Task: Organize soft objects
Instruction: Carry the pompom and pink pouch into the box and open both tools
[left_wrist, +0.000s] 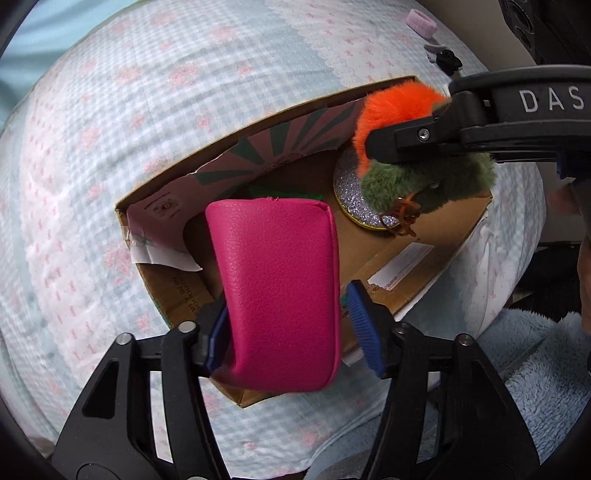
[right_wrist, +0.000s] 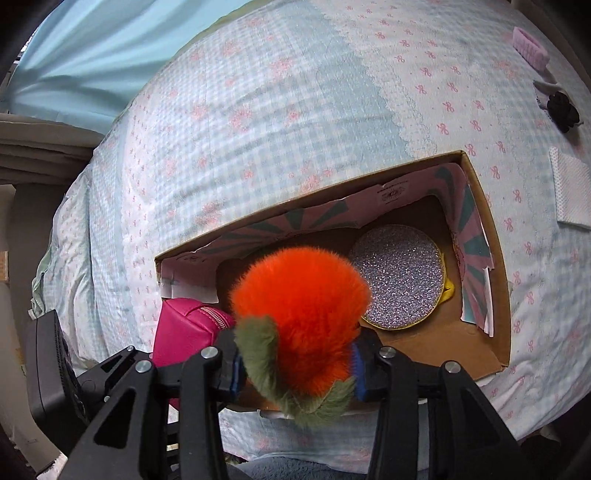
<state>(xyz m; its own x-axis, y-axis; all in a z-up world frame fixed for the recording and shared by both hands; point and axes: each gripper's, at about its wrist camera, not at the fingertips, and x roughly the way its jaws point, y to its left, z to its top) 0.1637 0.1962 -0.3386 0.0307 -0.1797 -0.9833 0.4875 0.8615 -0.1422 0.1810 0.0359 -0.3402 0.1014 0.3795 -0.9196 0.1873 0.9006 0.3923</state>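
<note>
**Operator:** Nearest to me, the left hand-held gripper (left_wrist: 291, 332) has its jaws spread wide; the pink pouch (left_wrist: 275, 291) hangs between them, touching the left pad, while the right pad (left_wrist: 364, 328) stands clear of it; I read that as a release over the cardboard box (left_wrist: 424, 266), since the pouch is upright above the box's near left part.

**Observer:** And the other side?

**Operator:** The right hand-held gripper (right_wrist: 295, 365) has its pads pressed into an orange and green fluffy toy (right_wrist: 301, 299); the fur bulges past both fingers, so I judge it clamped on, though loosely; it is held over the middle of the box, I think so that it drops beside the pouch rather than on it.

**Observer:** What is already in there?

**Operator:** A glittery round disc (right_wrist: 400, 275) lies flat at the far right of the box floor; an amber hair clip (left_wrist: 406, 214) sits just beside it; something green shows beyond the pouch, too hidden to name.

**Observer:** Room to move?

**Operator:** The box walls stand up all round, with a torn printed liner along the far wall; bare cardboard floor is open at the near right; the two tools are near each other, so I would watch that. Farther off on the bed (right_wrist: 295, 110), a pink scrunchie (right_wrist: 530, 48) and a black flower piece (right_wrist: 563, 107) wait at the far right.
</note>
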